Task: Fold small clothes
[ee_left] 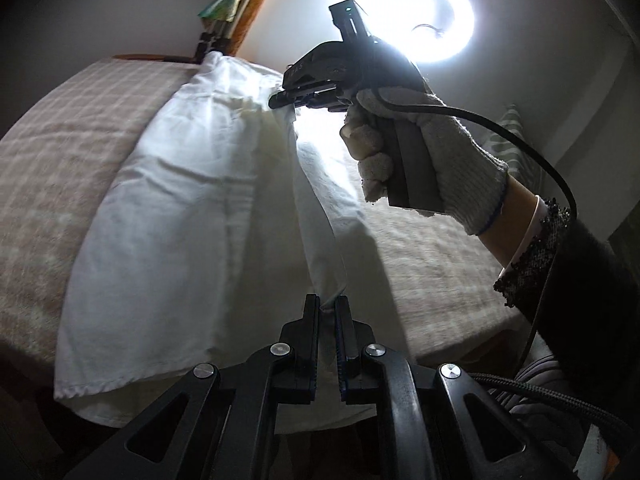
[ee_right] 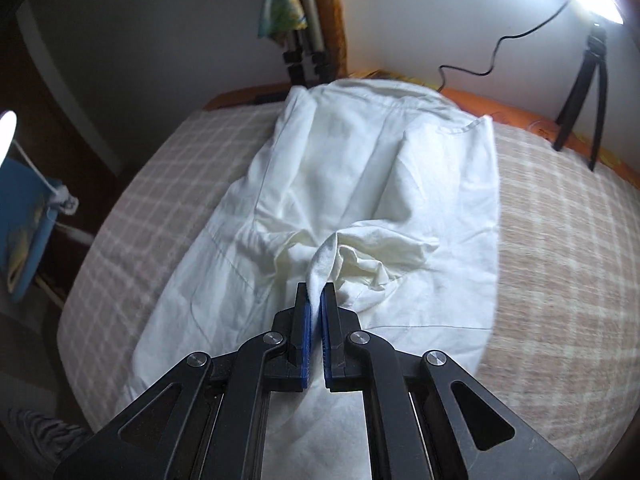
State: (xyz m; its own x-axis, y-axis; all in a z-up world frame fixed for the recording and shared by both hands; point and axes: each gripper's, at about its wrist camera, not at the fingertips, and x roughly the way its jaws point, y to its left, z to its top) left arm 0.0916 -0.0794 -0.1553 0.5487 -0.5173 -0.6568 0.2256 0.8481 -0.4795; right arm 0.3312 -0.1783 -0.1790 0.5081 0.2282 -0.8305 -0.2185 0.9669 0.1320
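A white garment [ee_right: 360,184] lies spread on a bed with a checked blanket [ee_right: 560,240]. It looks like a small shirt or a pair of light trousers; I cannot tell which.

The left claw [ee_left: 329,306] is pinched tight on a thin edge of the white cloth. From its tips, the cloth runs up and away like a long strip toward the other claw.

The right claw [ee_right: 316,294] is also squeezed shut, with a little bunch of white cloth caught between its blue pads. In the left view you can see this right claw [ee_left: 280,101] held up in a gloved hand [ee_left: 420,148], well ahead of the left claw, lifting the cloth off the bed. Most of the garment lies ahead of the right claw and to its left, still flat on the blanket.

A bright ring light [ee_left: 424,12] shines behind the gloved hand, and a small black tripod [ee_right: 588,96] stands at the far right of the bed.

I think the folding has only just begun. Both claws have a hold on one side of the garment, and that side is raised. No neat fold shows yet. What seems left is to carry the raised edge over the rest, lay it down, smooth it, and fold again until the piece is small and tidy.
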